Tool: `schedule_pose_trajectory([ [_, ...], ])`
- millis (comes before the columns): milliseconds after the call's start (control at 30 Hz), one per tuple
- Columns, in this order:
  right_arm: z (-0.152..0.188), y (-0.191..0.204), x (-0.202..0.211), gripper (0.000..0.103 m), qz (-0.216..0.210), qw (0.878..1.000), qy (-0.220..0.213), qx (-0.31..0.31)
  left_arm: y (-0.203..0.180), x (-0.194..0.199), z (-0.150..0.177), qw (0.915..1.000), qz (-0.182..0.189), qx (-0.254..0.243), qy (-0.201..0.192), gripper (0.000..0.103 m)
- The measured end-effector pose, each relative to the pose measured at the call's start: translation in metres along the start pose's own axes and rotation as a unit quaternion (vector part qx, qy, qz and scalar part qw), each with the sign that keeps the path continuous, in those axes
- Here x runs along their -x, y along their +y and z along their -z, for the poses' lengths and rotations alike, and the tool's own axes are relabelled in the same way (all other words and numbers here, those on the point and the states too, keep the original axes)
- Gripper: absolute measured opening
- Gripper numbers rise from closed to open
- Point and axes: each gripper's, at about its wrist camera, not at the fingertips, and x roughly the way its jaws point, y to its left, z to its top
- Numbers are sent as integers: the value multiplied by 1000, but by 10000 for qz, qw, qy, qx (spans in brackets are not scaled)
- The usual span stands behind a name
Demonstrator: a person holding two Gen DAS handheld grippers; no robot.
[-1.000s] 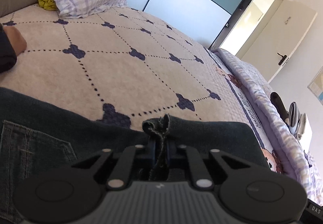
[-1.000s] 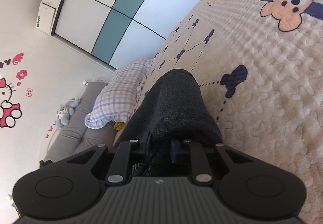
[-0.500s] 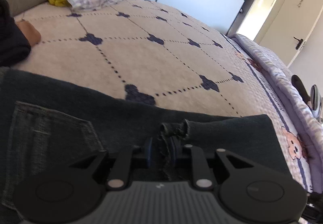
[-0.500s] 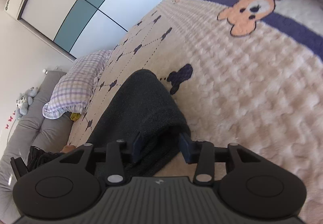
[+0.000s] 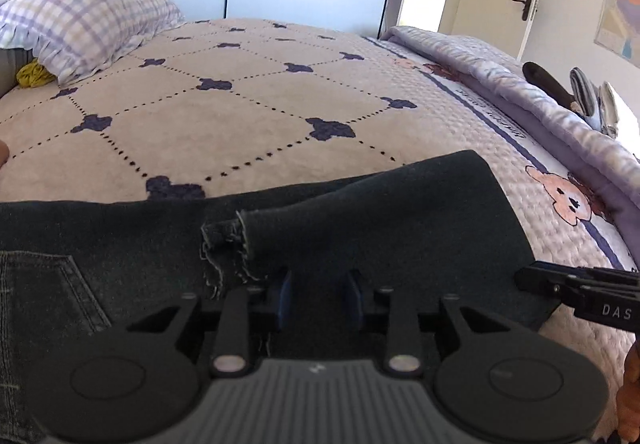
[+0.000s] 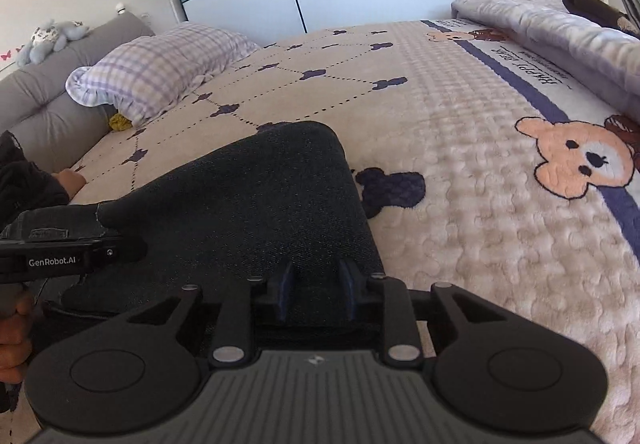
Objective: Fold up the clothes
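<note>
One pair of dark jeans (image 5: 360, 228) lies folded on the bed (image 5: 240, 116), near the front edge of the beige quilted cover; frayed hem (image 5: 224, 240) sits on top, one back pocket (image 5: 44, 292) visible at left

Two grippers, both low over the denim:
- left gripper (image 5: 320, 296): jaws spread apart, have just been opening; hem released, lies just left of the fingers, pads not pressing cloth
- right gripper (image 6: 318, 288): jaws parted, have just been closing; fold of the jeans (image 6: 256, 204) lies under and ahead of them, nothing pinched as far as visible

Each gripper shows in the other's view, side by side

Count elsewhere: one checked pillow (image 6: 160, 64) at the headboard, one yellow cloth (image 6: 120, 122) tucked under it, one plush toy (image 6: 48, 38) on the grey headboard, one folded lilac blanket (image 5: 520, 84) along the far edge. No containers visible
</note>
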Motion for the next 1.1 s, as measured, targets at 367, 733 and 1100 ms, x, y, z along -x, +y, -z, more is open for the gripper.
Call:
schedule_pose_trajectory([
  [367,-88,41,-74,34,-182,9928,721,937,-9,6,8,9994,-283,-202,-60,31],
  [733,-86,118,-89,36,-899,9745,1105,1736,-10,8,16,9990,-303,-269,-206,31],
  [1100,-72,158,-118,36,-913,9670,1432,1898,9,23,22,9998,97,1,-176,31],
])
